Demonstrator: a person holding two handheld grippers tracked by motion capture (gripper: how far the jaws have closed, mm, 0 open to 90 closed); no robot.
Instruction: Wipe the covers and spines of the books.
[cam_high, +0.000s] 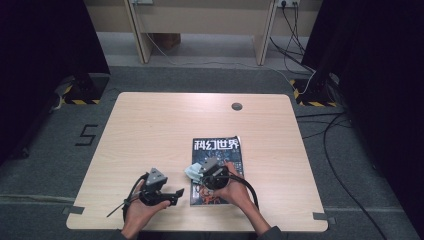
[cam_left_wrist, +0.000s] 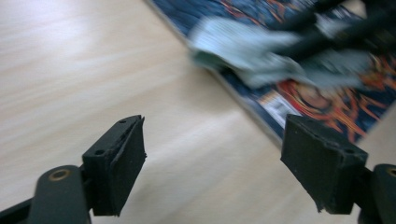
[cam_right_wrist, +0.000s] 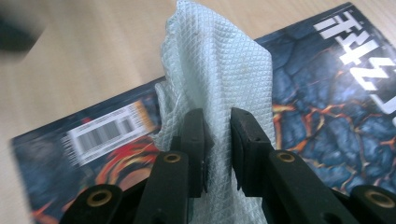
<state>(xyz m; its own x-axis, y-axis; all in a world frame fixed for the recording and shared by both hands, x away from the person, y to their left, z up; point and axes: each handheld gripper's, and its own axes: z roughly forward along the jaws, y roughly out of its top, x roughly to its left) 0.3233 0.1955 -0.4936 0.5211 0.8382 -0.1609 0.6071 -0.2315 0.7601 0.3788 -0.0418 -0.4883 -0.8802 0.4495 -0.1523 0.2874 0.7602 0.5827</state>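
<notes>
Both grippers, left and right, were black with brass screws, grey triangular top plates and trailing black cables.

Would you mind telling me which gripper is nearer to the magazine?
Right. The right gripper is over the magazine, its fingers shut on a cloth. The left gripper is open beside the magazine's left edge, over the table.

— The cloth?
— Pale, quilted paper-like weave, matt. The magazine cover is glossy; the table at nine o'clock is smooth light wood — satin.
</notes>
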